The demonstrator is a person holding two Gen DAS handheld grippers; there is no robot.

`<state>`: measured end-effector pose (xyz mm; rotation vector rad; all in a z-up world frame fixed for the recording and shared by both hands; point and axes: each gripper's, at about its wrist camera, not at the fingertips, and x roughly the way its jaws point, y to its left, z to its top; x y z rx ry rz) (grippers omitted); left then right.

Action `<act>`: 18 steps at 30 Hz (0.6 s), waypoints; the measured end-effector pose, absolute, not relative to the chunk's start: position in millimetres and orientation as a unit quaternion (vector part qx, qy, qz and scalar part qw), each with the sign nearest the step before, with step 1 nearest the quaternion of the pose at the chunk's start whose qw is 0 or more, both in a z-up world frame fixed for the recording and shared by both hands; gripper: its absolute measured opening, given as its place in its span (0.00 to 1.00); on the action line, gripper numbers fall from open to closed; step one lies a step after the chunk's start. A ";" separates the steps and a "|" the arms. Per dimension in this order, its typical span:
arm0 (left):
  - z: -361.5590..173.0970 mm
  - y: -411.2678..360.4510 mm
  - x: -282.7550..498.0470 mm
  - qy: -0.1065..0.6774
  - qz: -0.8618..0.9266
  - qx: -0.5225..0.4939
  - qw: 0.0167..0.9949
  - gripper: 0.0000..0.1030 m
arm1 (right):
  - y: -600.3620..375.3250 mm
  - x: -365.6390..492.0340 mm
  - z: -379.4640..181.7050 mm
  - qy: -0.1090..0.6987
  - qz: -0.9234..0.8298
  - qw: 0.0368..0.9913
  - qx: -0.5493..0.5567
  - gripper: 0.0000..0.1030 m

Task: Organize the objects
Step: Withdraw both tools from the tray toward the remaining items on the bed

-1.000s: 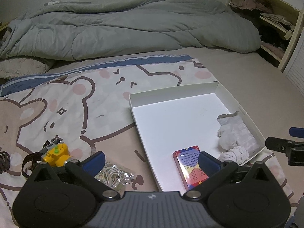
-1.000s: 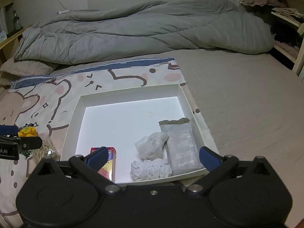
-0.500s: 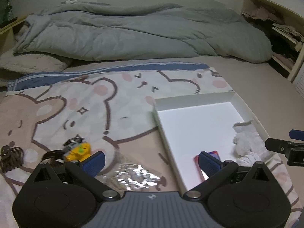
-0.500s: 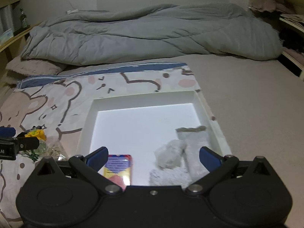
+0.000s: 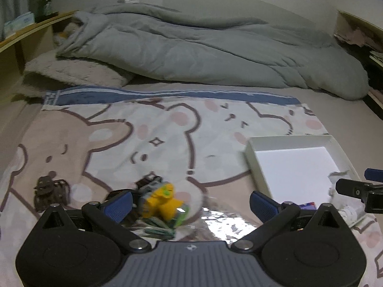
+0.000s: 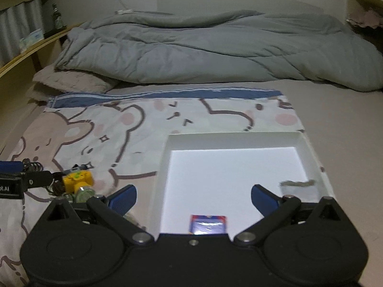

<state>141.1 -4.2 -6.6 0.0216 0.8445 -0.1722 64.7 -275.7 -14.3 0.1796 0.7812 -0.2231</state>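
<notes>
Bed, grey duvet [image 5: 215,55] bunched along the far side. Nearer, a bear-print blanket [image 5: 143,138] spread flat.

White box [image 6: 234,143] sits on the blanket's right part, open top. Inside: card pack [image 6: 207,224] at the near edge; a pale bag [image 6: 299,189] against the right wall, blurred. From the left wrist view, crumpled white cloth [image 5: 347,211] shows in the box's near right corner, partly hidden.

Clear plastic bag [image 5: 220,224] lies on the blanket left of the box, glare on it.

Left gripper [image 5: 190,205]: jaws spread wide, nothing between the pads, held low over the plastic bag and the yellow toy [image 5: 160,203]. Toy lies on the blanket just inside the left finger; contact cannot be told.

Right gripper [image 6: 193,198]: jaws spread wide, holding nothing, over the box's near edge.

Dark hair clip [image 5: 49,190] on the blanket, far left, well apart from the toy.
</notes>
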 end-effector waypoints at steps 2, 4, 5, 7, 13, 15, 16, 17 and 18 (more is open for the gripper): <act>-5.8 6.1 141.4 0.409 -0.078 0.011 0.909 1.00 | -267.6 72.3 -14.6 0.380 -0.101 0.916 0.085 1.00; -4.3 15.7 141.6 0.407 -0.073 0.011 0.911 1.00 | -259.5 79.8 -15.4 0.379 -0.093 0.917 0.084 1.00; -3.6 20.6 141.0 0.405 -0.069 0.011 0.911 1.00 | -255.5 83.1 -15.7 0.379 -0.089 0.917 0.083 1.00; -2.5 30.1 139.6 0.404 -0.064 0.009 0.913 1.00 | -247.5 90.1 -16.3 0.379 -0.081 0.918 0.081 1.00; -1.2 55.8 138.3 0.397 -0.048 0.008 0.916 1.00 | -224.0 108.6 -18.5 0.379 -0.056 0.921 0.076 1.00; -0.8 65.1 138.1 0.393 -0.042 0.007 0.918 1.00 | -216.3 114.1 -19.5 0.379 -0.047 0.922 0.071 1.00; -0.7 69.3 138.3 0.392 -0.039 0.007 0.919 1.00 | -212.5 116.7 -20.3 0.378 -0.043 0.922 0.068 1.00; -0.8 73.3 138.6 0.392 -0.034 0.007 0.919 1.00 | -209.4 118.7 -20.9 0.378 -0.040 0.923 0.066 1.00; -1.2 78.2 139.1 0.392 -0.028 0.008 0.919 1.00 | -206.4 120.5 -21.8 0.377 -0.038 0.923 0.063 1.00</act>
